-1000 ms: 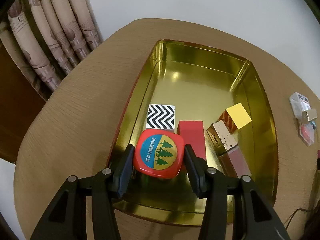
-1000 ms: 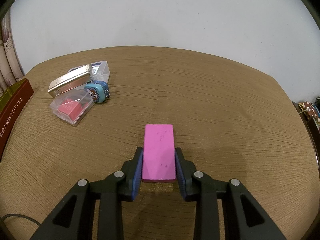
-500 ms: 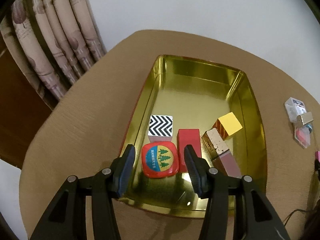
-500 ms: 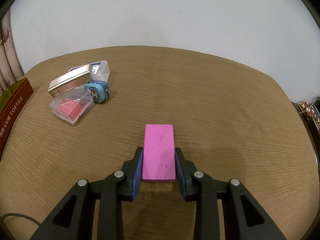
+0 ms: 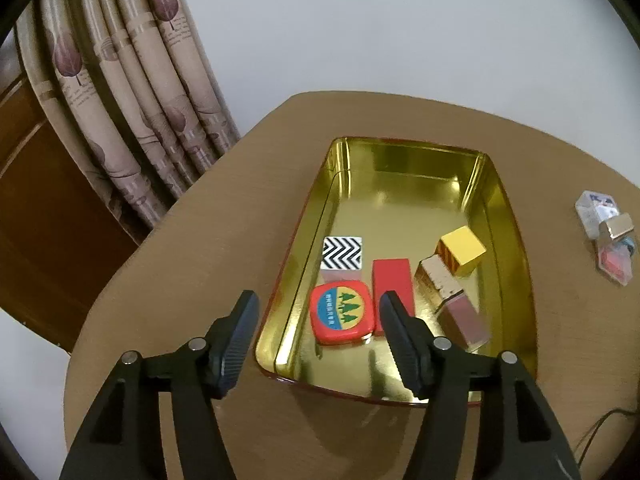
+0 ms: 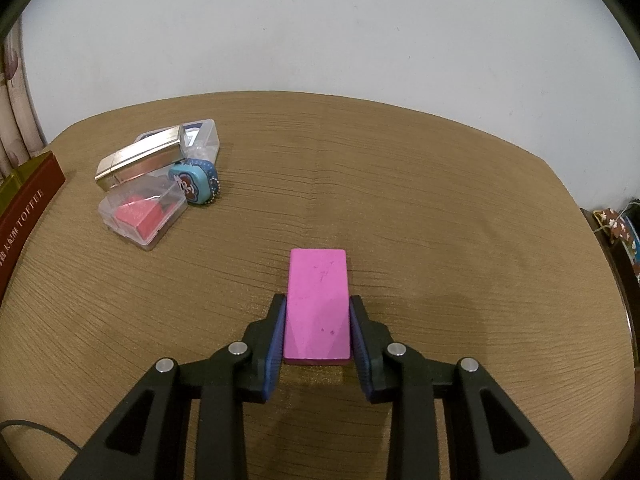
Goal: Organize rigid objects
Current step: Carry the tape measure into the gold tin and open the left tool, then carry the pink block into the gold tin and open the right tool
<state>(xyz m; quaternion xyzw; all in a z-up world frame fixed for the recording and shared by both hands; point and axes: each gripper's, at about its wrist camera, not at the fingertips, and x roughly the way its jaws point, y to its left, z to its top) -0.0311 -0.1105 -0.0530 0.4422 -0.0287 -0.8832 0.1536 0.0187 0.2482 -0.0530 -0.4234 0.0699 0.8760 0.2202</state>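
A gold tin tray [image 5: 408, 168] sits on the round wooden table. In it lie a red tape measure [image 5: 342, 313], a chevron block [image 5: 342, 254], a red block [image 5: 392, 286], a yellow cube [image 5: 462, 250] and a speckled brown block [image 5: 452, 300]. My left gripper [image 5: 318, 312] is open and empty, raised above the tray's near end. My right gripper [image 6: 318, 316] is shut on a pink block [image 6: 318, 304] that rests on the table.
Left of the pink block lie a silver box [image 6: 138, 158], a clear case with red pieces [image 6: 142, 212], a blue tape measure [image 6: 194, 182] and another clear case [image 6: 202, 136]. The tray's red side [image 6: 24, 208] shows at far left. Curtains [image 5: 132, 100] hang behind.
My left gripper let go of the red tape measure in the tray, opened and pulled back and up. The right gripper has stayed shut on the pink block.
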